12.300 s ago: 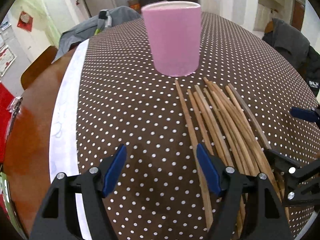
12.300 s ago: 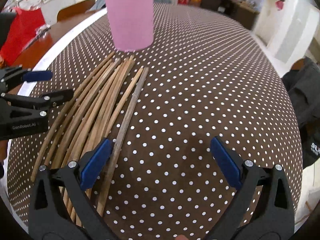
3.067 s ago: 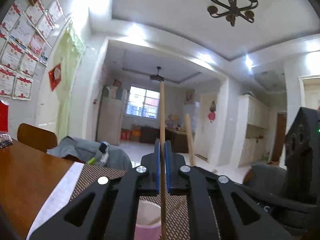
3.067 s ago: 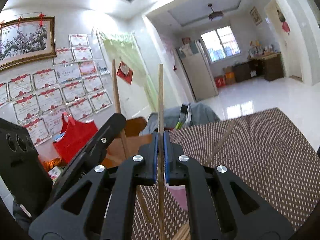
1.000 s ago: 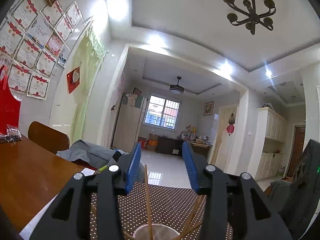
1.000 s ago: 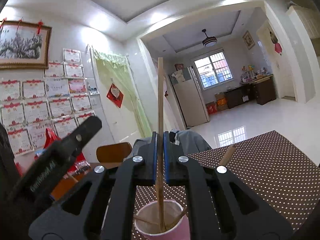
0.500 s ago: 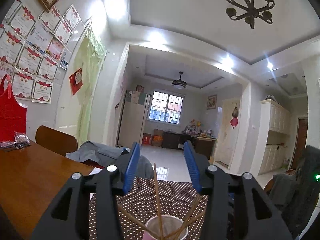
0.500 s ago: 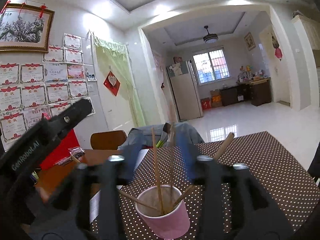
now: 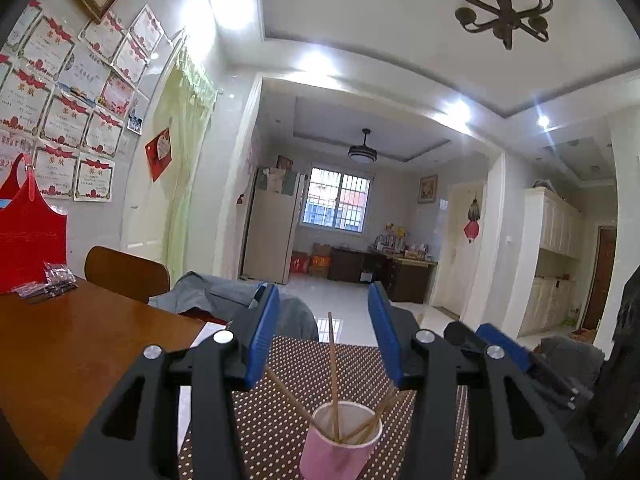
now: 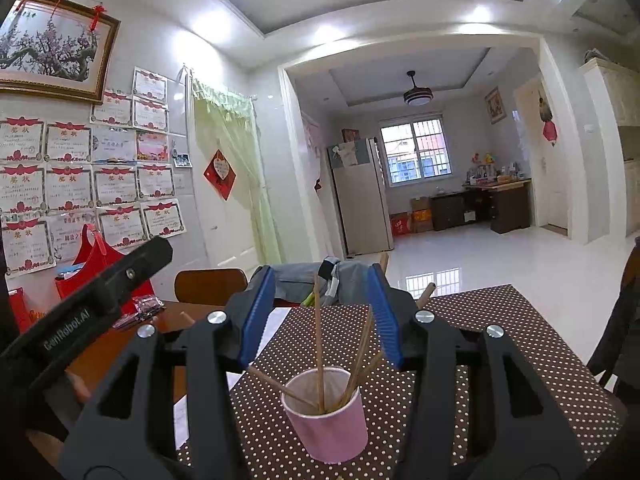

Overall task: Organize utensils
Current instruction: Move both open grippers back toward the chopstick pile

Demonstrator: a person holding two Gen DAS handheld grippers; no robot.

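Note:
A pink paper cup stands on the brown polka-dot tablecloth. Several wooden chopsticks lean in it at different angles. My left gripper is level and open, with nothing between its blue pads; the cup sits beyond and below it. My right gripper is also open and empty, a little back from the cup. Each gripper shows at the edge of the other's view: the right gripper and the left gripper.
Bare wooden tabletop lies left of the cloth, with a red bag and small packets on it. A wooden chair and grey clothing are at the far end. A dark jacket hangs at the right.
My right gripper has opened and let go of its chopstick, which now stands in the cup. Both grippers have drawn back, so more of the cup shows.

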